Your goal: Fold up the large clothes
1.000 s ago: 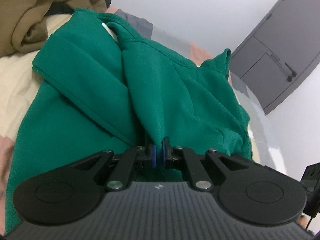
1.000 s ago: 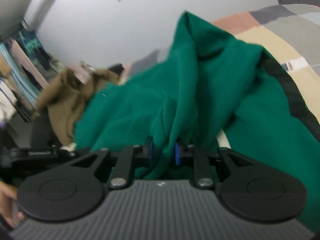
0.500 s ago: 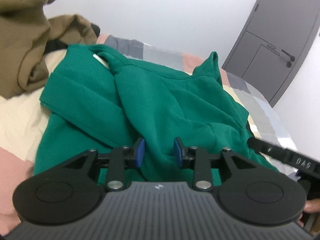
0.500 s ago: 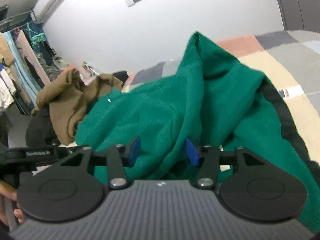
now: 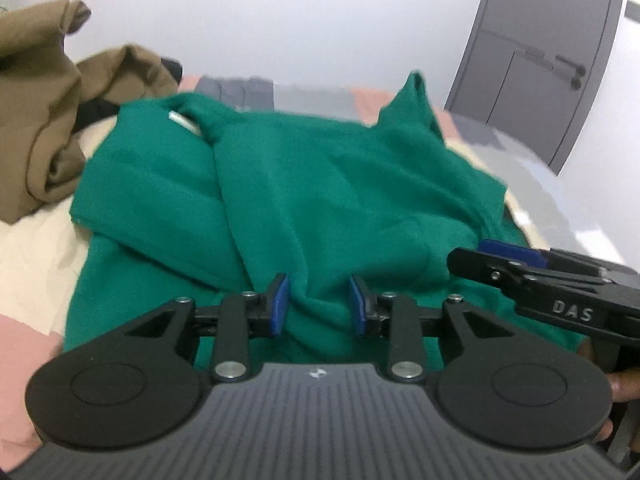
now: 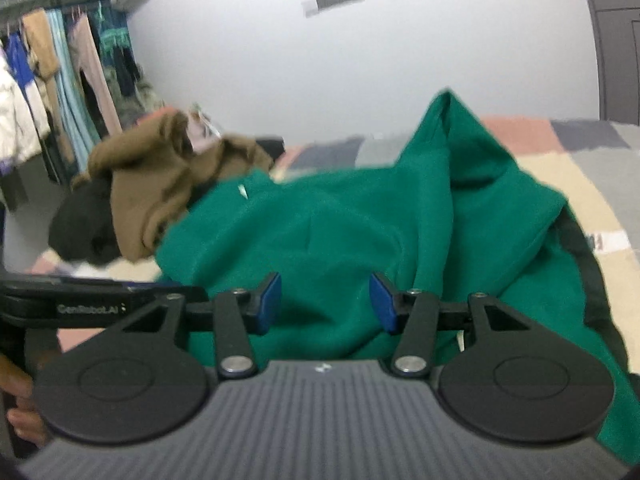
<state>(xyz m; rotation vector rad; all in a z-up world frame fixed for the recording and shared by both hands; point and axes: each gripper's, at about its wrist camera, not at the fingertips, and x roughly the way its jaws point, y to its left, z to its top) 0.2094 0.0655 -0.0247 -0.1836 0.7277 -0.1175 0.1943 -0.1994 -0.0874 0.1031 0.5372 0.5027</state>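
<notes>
A large green garment (image 5: 312,184) lies bunched and partly folded over itself on the bed; it also shows in the right wrist view (image 6: 340,232). My left gripper (image 5: 319,304) is open, its blue pads apart just above the near edge of the green cloth. My right gripper (image 6: 325,304) is open too, over the near folds of the same garment. Neither holds cloth. The right gripper shows at the right of the left wrist view (image 5: 560,280).
A brown garment (image 5: 44,128) is heaped on the bed at the left, over something black (image 6: 80,224). The bed cover (image 5: 32,248) is patchwork of cream, pink and grey. A grey door (image 5: 552,60) stands at the right. Clothes hang on a rack (image 6: 52,92) at the far left.
Both grippers were shut on folds of the green garment a second ago. Both have opened and let the cloth drop, and both have drawn back a little from it.
</notes>
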